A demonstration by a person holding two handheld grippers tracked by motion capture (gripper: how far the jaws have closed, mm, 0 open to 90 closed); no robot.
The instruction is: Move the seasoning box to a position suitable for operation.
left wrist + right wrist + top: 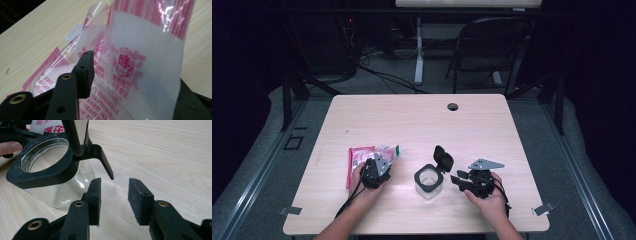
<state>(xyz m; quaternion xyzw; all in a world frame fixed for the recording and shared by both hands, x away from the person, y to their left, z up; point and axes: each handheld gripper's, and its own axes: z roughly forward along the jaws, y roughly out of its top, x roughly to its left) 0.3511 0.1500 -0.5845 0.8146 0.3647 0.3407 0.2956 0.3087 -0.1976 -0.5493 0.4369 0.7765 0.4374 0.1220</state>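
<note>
Left gripper [379,165] has its jaws around the red-printed plastic bag [140,62] lying left of the glass jar [428,181], so it wants a firm pinch near the bag's top before lifting, while the right gripper [113,195] sits released beside the jar with its lid [443,158] flipped up.

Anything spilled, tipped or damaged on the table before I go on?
Nothing stands out. The jar stands upright with its hinged lid flipped open, and no spill shows on the table. The bag between the left gripper's fingers looks crinkled but not torn. The right gripper is open beside the jar.
</note>
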